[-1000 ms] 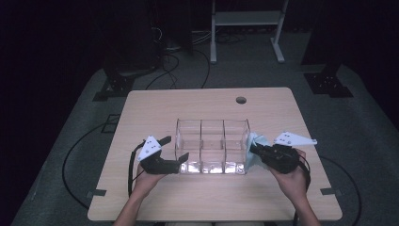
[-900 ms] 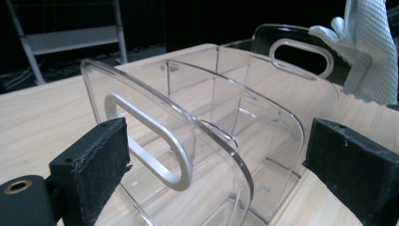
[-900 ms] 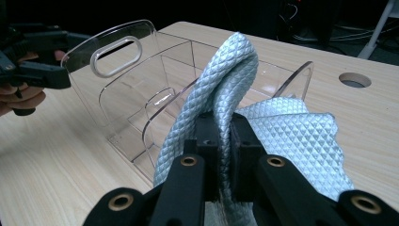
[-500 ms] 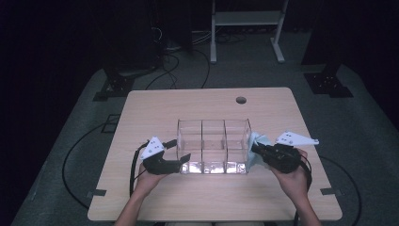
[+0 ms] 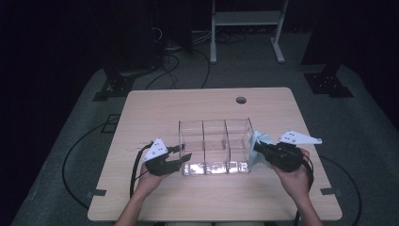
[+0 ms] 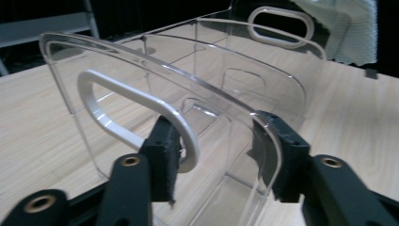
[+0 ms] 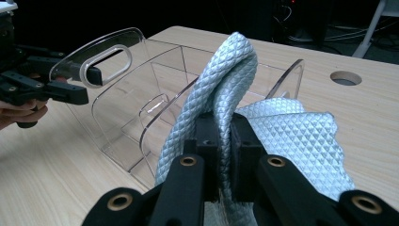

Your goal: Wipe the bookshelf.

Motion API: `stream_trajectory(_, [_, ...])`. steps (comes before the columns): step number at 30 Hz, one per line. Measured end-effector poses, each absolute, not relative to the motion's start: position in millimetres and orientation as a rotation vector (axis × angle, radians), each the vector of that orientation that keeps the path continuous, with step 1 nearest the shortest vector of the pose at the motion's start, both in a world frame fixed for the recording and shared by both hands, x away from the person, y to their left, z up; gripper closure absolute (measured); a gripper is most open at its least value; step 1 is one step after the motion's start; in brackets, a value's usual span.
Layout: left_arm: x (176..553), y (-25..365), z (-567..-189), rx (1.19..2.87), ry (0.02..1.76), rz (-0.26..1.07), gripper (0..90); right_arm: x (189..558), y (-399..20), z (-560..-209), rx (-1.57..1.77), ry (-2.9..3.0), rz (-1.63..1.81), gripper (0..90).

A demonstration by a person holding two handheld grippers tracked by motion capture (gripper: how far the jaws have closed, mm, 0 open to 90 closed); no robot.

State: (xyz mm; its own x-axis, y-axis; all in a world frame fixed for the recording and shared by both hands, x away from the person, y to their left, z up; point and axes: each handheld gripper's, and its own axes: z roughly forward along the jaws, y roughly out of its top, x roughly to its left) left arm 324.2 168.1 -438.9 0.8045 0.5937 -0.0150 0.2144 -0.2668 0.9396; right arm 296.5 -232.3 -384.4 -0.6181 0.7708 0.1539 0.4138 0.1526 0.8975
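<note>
1. the wooden table [image 5: 155,113] holds a clear box [image 5: 214,146] with three parts, near the person's edge. no words can be read on it.
2. the left gripper [image 5: 181,154] has just been closing and now pinches the box's end wall at the white handle hole [image 6: 136,117].
3. the right gripper [image 5: 258,148] clamps a pale blue cloth [image 7: 244,108], held against the box's other end.

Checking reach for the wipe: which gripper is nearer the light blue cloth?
Right. The right gripper is shut on the light blue cloth at the clear organizer's right end. The left gripper clamps the organizer's opposite end wall, a full box length away.
</note>
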Motion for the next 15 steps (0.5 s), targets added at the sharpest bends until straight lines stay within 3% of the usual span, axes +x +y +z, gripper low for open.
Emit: stream_trajectory(15, [325.8, 178.9, -438.8, 1.795, 0.680, 0.428, 57.4, 283.2, -224.5, -375.3, 1.103, 2.160, 1.459, 83.7])
